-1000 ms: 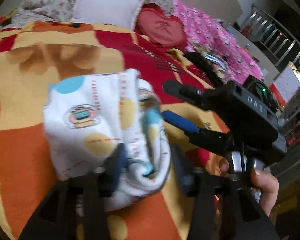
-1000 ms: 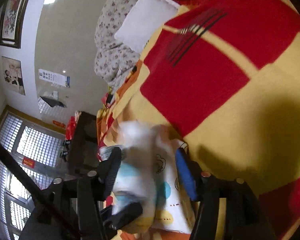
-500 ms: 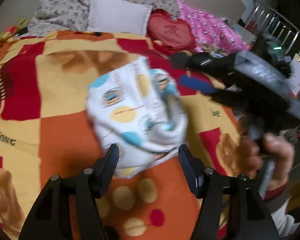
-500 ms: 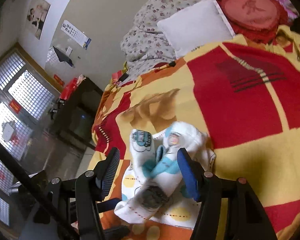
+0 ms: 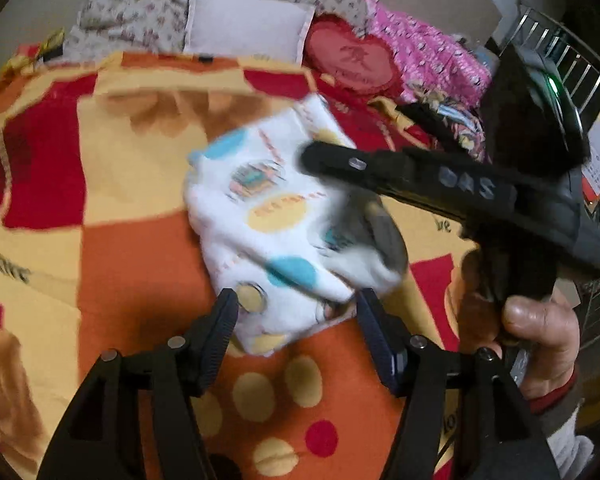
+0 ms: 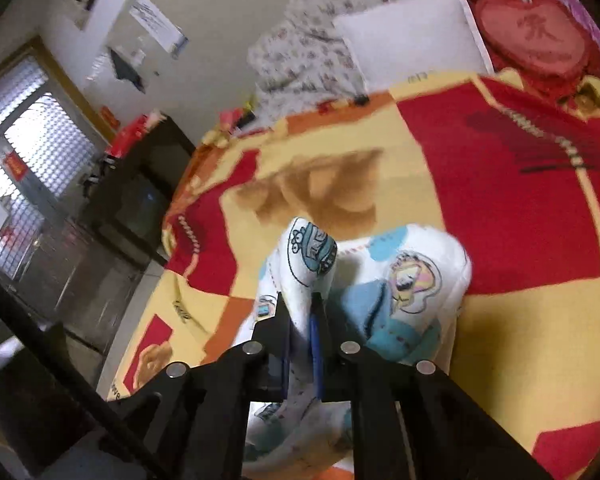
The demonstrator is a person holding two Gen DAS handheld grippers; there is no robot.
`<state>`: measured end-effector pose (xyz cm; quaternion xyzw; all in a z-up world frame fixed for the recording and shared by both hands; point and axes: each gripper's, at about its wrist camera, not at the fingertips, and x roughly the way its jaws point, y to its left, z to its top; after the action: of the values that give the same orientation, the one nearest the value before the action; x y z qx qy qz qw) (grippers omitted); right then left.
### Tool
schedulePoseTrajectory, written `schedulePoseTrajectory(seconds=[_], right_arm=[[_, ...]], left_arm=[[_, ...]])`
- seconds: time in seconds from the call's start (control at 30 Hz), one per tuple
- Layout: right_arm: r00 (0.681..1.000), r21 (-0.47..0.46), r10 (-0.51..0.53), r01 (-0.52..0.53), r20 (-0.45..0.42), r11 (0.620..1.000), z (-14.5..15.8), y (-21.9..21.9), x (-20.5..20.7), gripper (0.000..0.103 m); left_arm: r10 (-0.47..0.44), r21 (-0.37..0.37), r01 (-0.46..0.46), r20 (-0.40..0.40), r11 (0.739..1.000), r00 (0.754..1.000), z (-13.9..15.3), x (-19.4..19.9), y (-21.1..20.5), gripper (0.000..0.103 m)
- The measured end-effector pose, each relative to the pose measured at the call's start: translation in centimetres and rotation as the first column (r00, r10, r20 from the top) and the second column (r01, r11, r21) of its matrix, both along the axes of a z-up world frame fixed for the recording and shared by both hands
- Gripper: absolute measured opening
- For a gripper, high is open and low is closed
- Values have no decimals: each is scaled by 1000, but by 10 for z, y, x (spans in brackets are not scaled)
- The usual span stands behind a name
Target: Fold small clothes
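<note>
Clamping down is the big change here: the right gripper (image 6: 302, 320) has just been closing, and its jaws are now pinched tight on a raised fold of the little white printed garment (image 5: 276, 236). Half a second ago those jaws stood wide with the cloth only between them, so this is a real grab now. My read is that it sets up the next fold, a lift and carry of that edge over the rest.

Meanwhile the left gripper (image 5: 296, 320) has backed off the cloth. Its jaws sit at a middling width with nothing pressed between them, and the near edge of the garment lies just ahead of the fingertips.

The garment sits on the patchwork blanket (image 5: 140, 248) around the middle of the bed, well short of the pillow (image 5: 244, 22) at the head edge. In the left wrist view its long axis runs diagonally, from the near edge of the bed up toward the head edge and the red heart cushion (image 5: 354, 62). The pinched end is bunched and lifted, so it's lumpy rather than flat. Which end is the waist I can't tell, too much blur.
</note>
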<state>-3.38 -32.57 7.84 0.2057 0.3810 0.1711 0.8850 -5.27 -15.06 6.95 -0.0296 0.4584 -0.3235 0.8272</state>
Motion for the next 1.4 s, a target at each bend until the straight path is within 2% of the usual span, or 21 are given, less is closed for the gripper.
schedulePoseTrajectory(seconds=[0.07, 0.13, 0.23, 0.37, 0.47, 0.53, 0.7, 0.8, 0.93, 1.03, 1.17, 1.23, 1.3, 1.37, 1.4], right_arm=[[998, 9, -46, 46, 50, 999, 10, -13, -13, 9], [994, 12, -93, 92, 64, 996, 11, -26, -18, 9], [992, 53, -127, 126, 18, 991, -3, -44, -15, 9], [985, 61, -166, 168, -40, 984, -27, -53, -12, 9], [982, 62, -176, 181, -71, 982, -43, -57, -12, 9], [982, 55, -173, 178, -77, 983, -47, -57, -13, 9], [981, 66, -193, 194, -26, 979, -27, -61, -27, 11], [979, 11, -202, 201, 36, 979, -7, -58, -34, 11], [990, 31, -112, 110, 88, 993, 16, -43, -27, 12], [998, 30, -58, 57, 32, 998, 5, -31, -4, 11], [992, -3, -100, 100, -81, 995, -32, -34, 18, 11], [990, 69, -107, 114, -96, 991, -49, -43, 25, 4], [989, 89, -113, 122, -100, 989, -52, -48, 28, 3], [990, 61, -104, 110, -99, 992, -45, -45, 27, 3], [991, 44, -95, 99, -89, 994, -39, -43, 22, 7]], left_arm=[[13, -4, -13, 37, 1000, 999, 11, 3, -1, 62], [26, -19, -25, 39, 1000, 999, 14, 9, -5, 64], [41, -11, -41, 30, 999, 999, 8, 20, -20, 64], [41, 55, -41, -1, 998, 999, -11, 28, -38, 64], [32, 118, -35, 27, 992, 999, -20, 25, -46, 68], [33, 128, -34, 15, 991, 999, -26, 25, -47, 69], [28, 125, -27, -11, 992, 1000, -36, 25, -45, 70], [32, 113, -29, -23, 993, 999, -38, 26, -43, 70], [41, 104, -38, -30, 994, 999, -41, 24, -42, 72], [46, 88, -41, -53, 995, 998, -46, 23, -39, 72], [58, 61, -54, -65, 997, 996, -51, 25, -33, 76], [67, 62, -63, -65, 996, 996, -53, 27, -34, 78], [68, 64, -64, -68, 996, 995, -53, 27, -34, 78], [60, 73, -55, -68, 996, 996, -47, 25, -32, 78], [59, 70, -54, -64, 996, 996, -42, 23, -28, 78]])
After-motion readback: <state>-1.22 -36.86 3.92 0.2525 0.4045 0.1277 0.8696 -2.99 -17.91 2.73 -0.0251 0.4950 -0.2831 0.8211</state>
